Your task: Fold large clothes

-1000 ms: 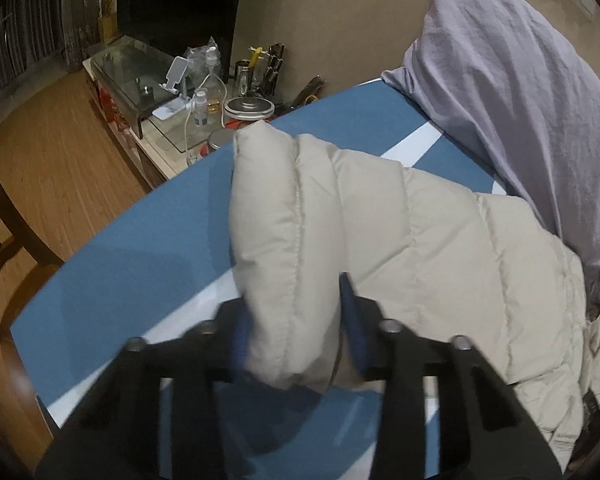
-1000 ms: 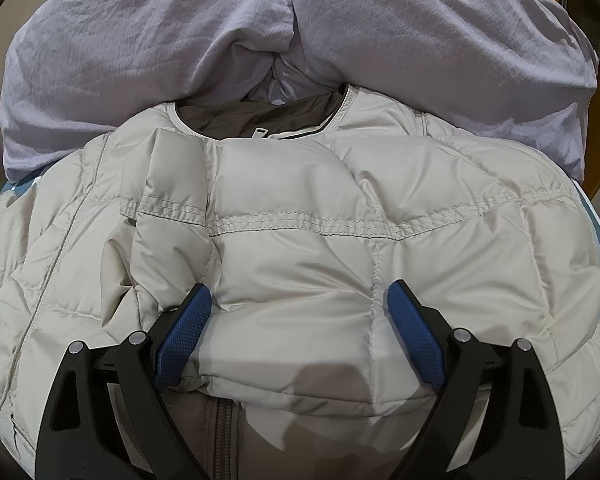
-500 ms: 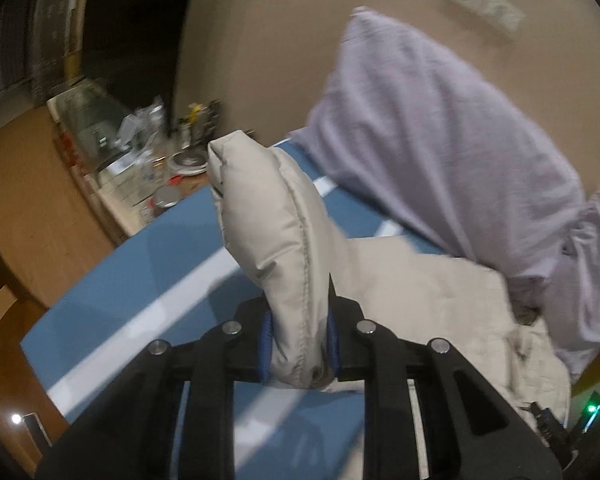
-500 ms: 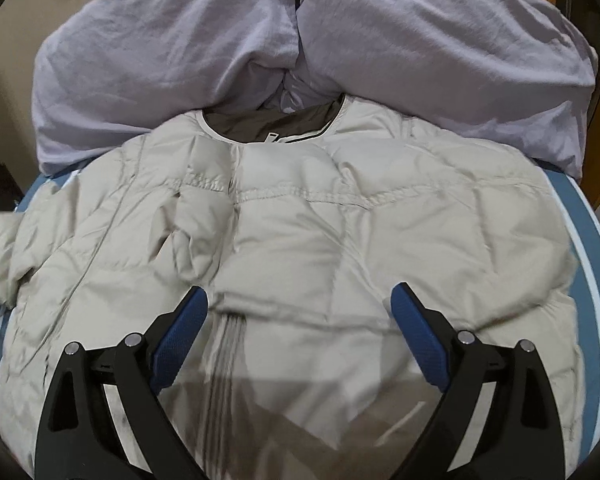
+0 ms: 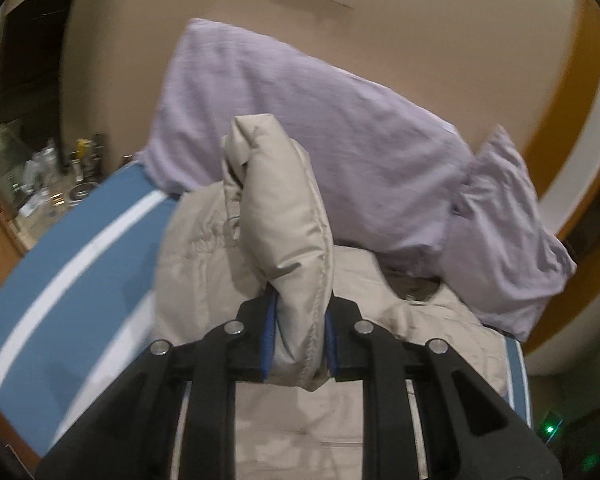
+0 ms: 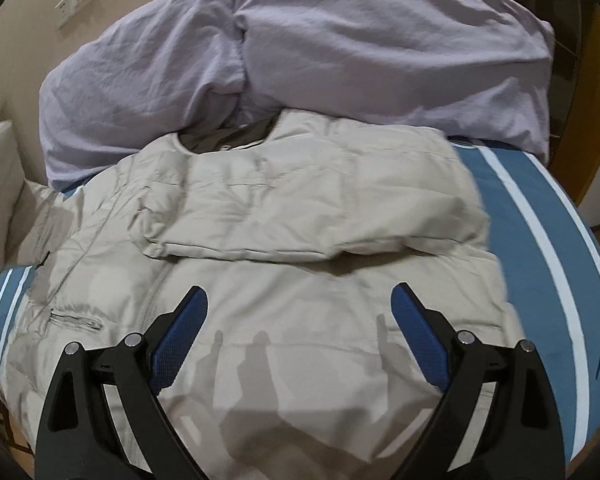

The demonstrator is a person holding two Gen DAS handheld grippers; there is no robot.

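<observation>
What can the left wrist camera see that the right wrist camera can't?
Only the left wrist view shows the left gripper shut on the jacket's puffy sleeve, held up off the bed, plus a cluttered side table far off on the left.

Only the right wrist view shows the right gripper open and empty above the jacket, the other sleeve folded across the chest, and a chest pocket.

Both show the beige puffer jacket, the lilac pillows, the blue striped bedsheet and a wall socket.
</observation>
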